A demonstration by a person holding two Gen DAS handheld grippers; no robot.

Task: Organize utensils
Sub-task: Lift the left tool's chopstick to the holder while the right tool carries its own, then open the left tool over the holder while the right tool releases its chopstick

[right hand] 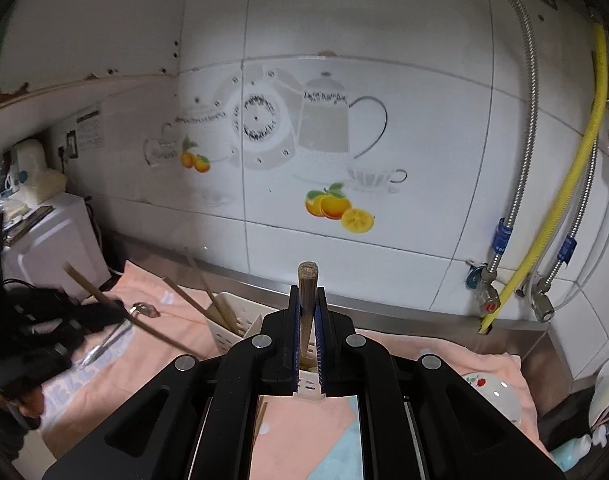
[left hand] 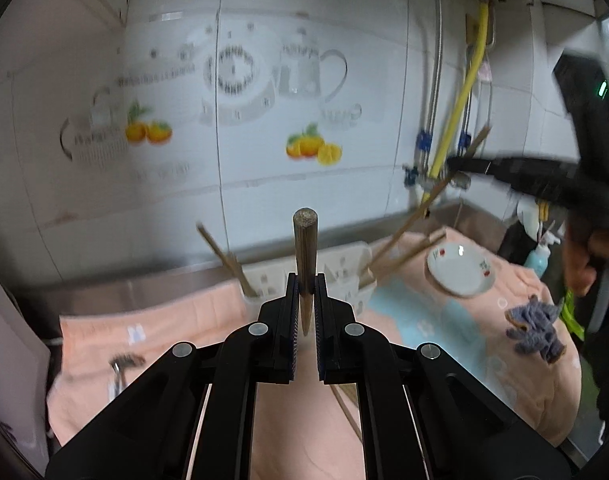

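Observation:
My left gripper (left hand: 305, 282) is shut on a wooden chopstick (left hand: 304, 248) that points forward and up, just in front of a white slotted utensil holder (left hand: 340, 276). Several chopsticks (left hand: 400, 236) stand tilted in the holder. My right gripper (right hand: 307, 300) is shut on another wooden chopstick (right hand: 307, 292), directly above the holder (right hand: 234, 312). The right gripper also shows in the left wrist view (left hand: 460, 162), the left one in the right wrist view (right hand: 116, 306). A metal spoon (right hand: 108, 340) lies on the pink towel (right hand: 152, 352).
A white plate with red flowers (left hand: 462, 270) and a blue-grey cloth (left hand: 534, 330) lie on the towel to the right. A chopstick (left hand: 346, 408) lies on the towel under the left gripper. Tiled wall, hoses and valves (right hand: 536, 264) stand behind. A white appliance (right hand: 52, 244) is at the left.

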